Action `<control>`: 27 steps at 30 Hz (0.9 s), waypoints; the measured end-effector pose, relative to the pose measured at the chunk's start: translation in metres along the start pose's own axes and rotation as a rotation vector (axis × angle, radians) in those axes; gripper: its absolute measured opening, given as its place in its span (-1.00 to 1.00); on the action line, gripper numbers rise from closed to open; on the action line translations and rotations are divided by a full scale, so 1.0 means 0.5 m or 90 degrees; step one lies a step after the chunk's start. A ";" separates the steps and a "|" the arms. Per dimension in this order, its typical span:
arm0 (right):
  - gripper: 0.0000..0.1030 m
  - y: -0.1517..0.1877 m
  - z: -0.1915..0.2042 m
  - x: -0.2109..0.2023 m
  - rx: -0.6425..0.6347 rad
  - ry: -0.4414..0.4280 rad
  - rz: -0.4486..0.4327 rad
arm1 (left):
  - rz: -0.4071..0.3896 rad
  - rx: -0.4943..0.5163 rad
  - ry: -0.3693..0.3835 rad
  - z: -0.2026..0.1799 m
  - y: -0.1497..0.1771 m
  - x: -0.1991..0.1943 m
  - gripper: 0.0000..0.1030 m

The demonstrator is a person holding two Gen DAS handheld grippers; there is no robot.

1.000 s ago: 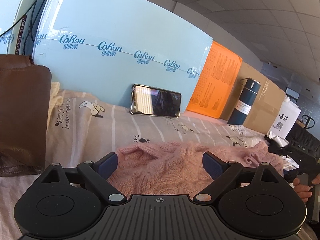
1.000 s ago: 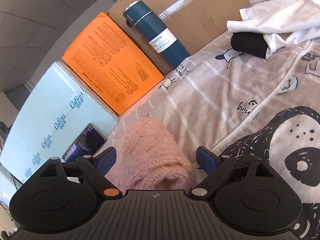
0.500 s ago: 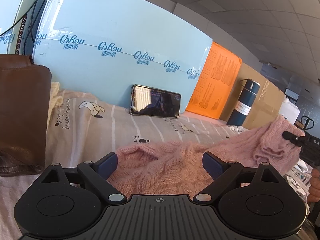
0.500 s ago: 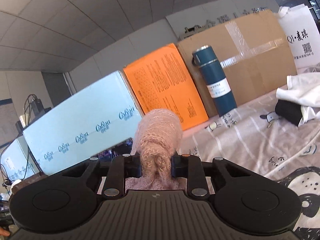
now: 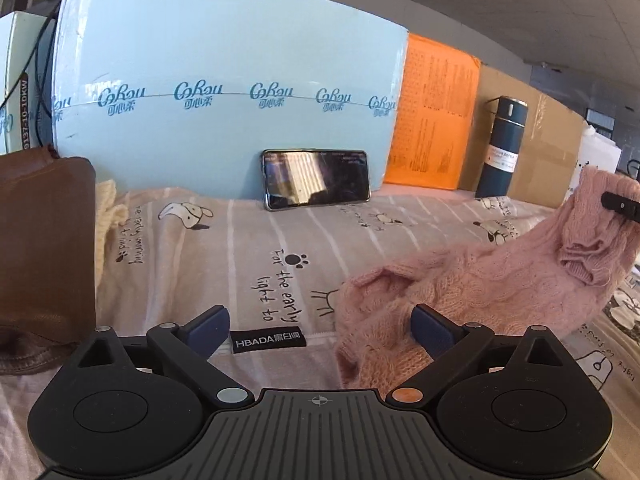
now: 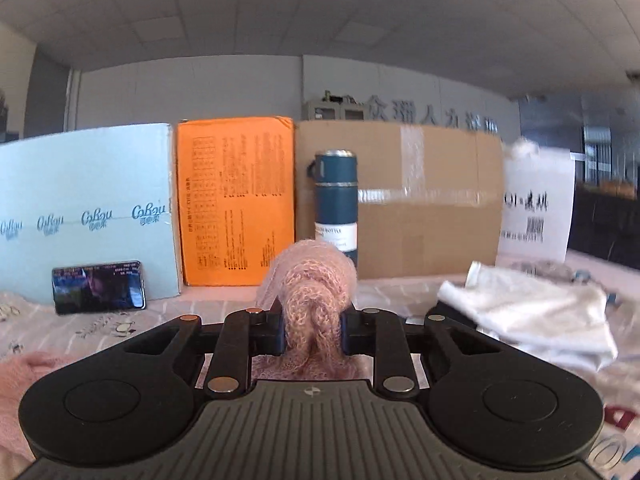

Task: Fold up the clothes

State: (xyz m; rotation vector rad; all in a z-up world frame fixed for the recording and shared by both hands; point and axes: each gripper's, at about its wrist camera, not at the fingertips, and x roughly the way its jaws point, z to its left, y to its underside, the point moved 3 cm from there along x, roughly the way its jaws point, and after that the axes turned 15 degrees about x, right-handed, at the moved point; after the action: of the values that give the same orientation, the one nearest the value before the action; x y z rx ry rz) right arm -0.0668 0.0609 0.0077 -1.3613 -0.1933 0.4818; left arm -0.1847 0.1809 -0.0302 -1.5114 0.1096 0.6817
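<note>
A pink knit sweater [image 5: 472,288] lies on the printed bedsheet [image 5: 248,248]. One end of it is lifted up at the far right. My right gripper [image 6: 313,330] is shut on a bunched fold of the pink sweater [image 6: 314,292] and holds it above the sheet; its tip shows in the left wrist view [image 5: 620,205]. My left gripper [image 5: 320,328] is open and empty, low over the sheet. Its right finger [image 5: 434,330] touches the sweater's near edge.
A phone [image 5: 315,178] leans on a light blue box [image 5: 224,80]. An orange box [image 6: 236,200], a blue bottle [image 6: 335,204] and a cardboard box [image 6: 428,200] stand behind. A brown garment [image 5: 44,248] lies left. White clothes [image 6: 532,316] lie right.
My right gripper closed on the sweater's end and lifted it up and to the right. The left gripper shifted left, so the sweater now sits by its right finger.
</note>
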 end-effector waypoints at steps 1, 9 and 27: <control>-0.58 0.001 0.024 -0.007 -0.040 0.001 -0.016 | -0.007 -0.009 0.003 0.005 0.001 -0.003 0.92; -0.58 0.091 0.273 -0.080 -0.344 -0.142 -0.101 | -0.049 -0.051 0.015 0.027 -0.003 -0.024 0.92; 0.50 0.148 0.342 -0.107 -0.059 -0.533 0.247 | -0.154 -0.202 0.095 0.077 -0.004 -0.049 0.94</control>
State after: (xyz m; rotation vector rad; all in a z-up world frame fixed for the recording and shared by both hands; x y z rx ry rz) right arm -0.2000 0.1990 -0.0201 -1.2182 -0.6443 1.3733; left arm -0.2169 0.2089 -0.0134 -1.8447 -0.0723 0.4035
